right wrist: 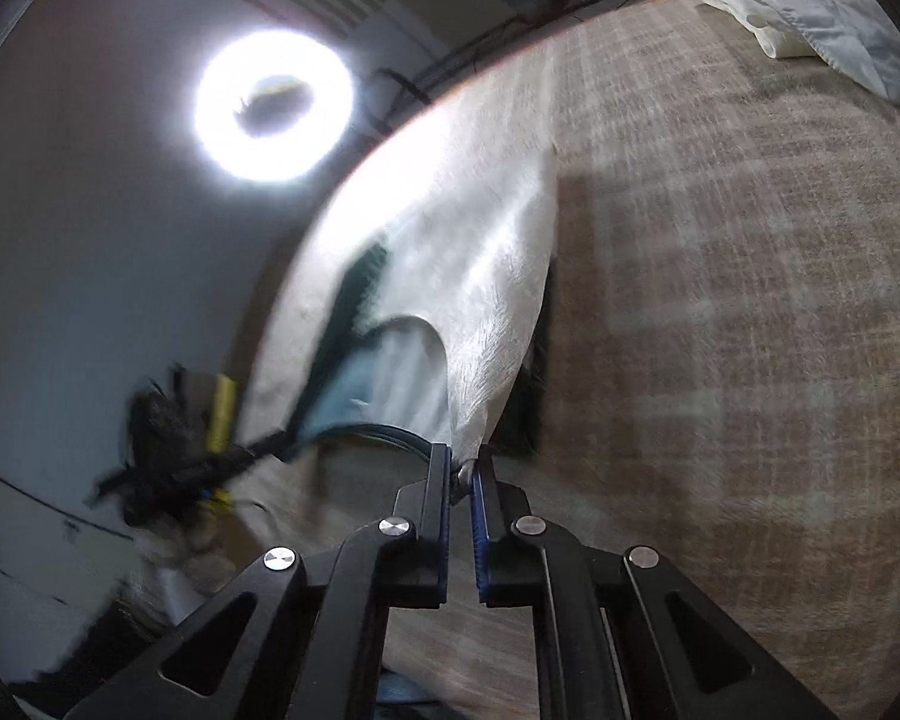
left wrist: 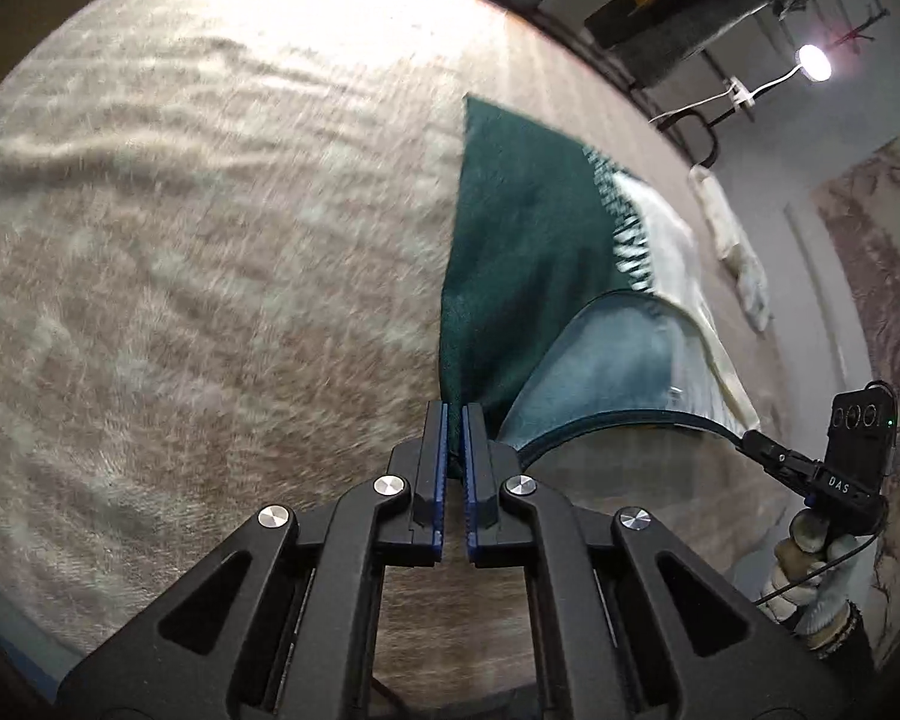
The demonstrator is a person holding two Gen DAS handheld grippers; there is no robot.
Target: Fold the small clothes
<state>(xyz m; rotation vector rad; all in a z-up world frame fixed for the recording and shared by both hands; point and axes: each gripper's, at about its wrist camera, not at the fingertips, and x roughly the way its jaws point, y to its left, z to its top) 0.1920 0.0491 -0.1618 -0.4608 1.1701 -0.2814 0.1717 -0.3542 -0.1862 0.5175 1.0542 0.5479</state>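
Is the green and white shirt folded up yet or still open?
Still open. The shirt hangs spread between the left tongs and right tongs, each pinching a corner, lifted above the blanket.

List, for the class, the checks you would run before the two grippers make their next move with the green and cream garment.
1. Left gripper clamped on the green side of the garment: ok.
2. Right gripper clamped on the cream side: ok.
3. Garment lifted off the woven mat: partly; far end cannot tell.
4. Garment spread between the grips: ok, neckline open.
5. Folded white cloth lies apart: ok.
6. Image sharpness: not ok, motion blur.
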